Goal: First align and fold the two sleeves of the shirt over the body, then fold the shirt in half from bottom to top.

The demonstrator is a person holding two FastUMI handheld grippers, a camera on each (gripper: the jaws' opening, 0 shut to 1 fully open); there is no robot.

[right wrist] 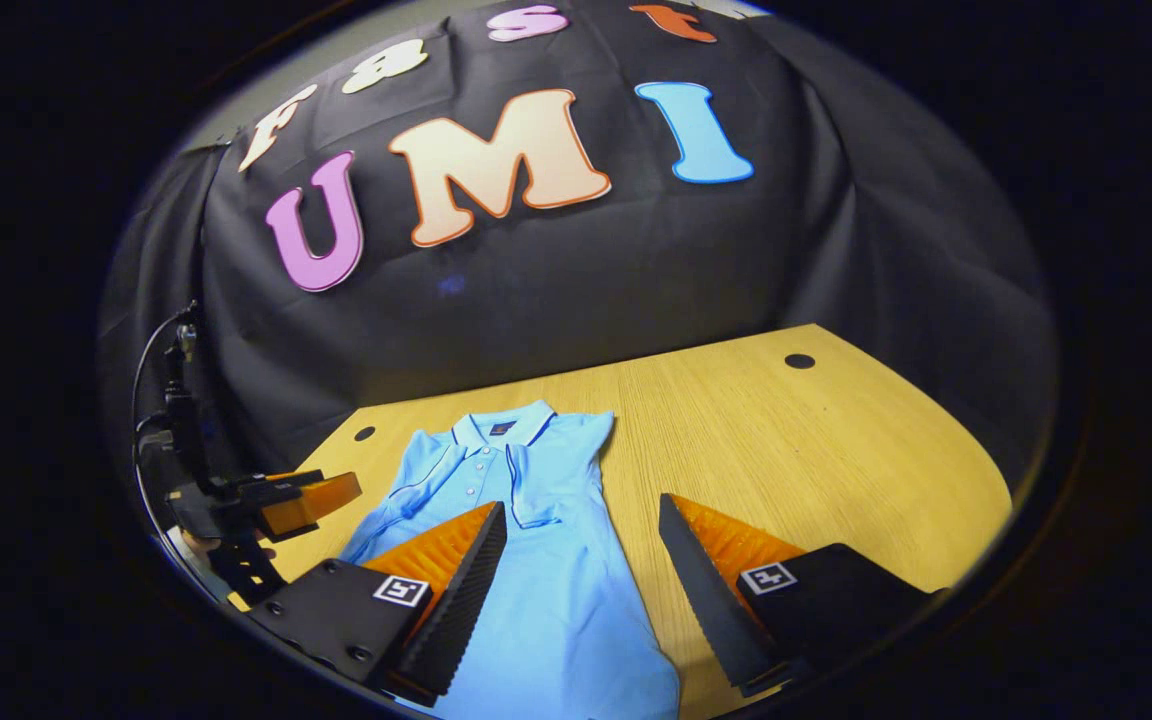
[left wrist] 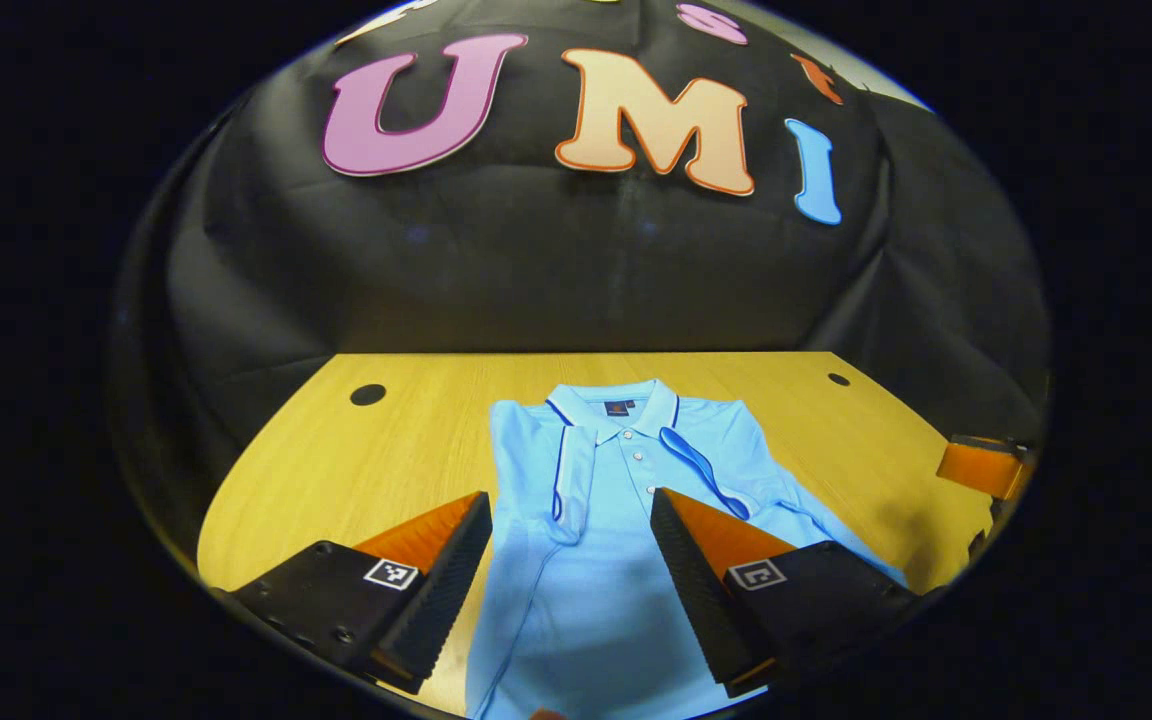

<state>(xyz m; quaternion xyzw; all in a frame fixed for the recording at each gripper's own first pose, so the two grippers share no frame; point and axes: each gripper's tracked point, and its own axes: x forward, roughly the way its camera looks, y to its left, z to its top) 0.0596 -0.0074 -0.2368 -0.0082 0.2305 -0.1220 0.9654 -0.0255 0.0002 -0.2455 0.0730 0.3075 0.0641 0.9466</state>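
A light blue polo shirt (left wrist: 596,560) lies flat on the wooden table (left wrist: 376,470), collar at the far end. Both short sleeves, edged in dark blue, are folded in over the body: one sleeve (left wrist: 564,480) left of the buttons, the other sleeve (left wrist: 701,465) right of them. My left gripper (left wrist: 566,500) hovers open above the shirt's lower body, holding nothing. In the right gripper view the shirt (right wrist: 546,590) runs toward me, and my right gripper (right wrist: 581,505) is open over its right edge, empty. The left gripper (right wrist: 301,500) shows at the shirt's left side, and the right gripper (left wrist: 981,465) at the table's right.
Round cable holes sit near the table's far corners, one hole (left wrist: 368,394) on the left and another hole (right wrist: 800,361) on the right. Bare tabletop (right wrist: 836,470) spreads to the right of the shirt. A cabled mount (right wrist: 176,400) rises above the left gripper.
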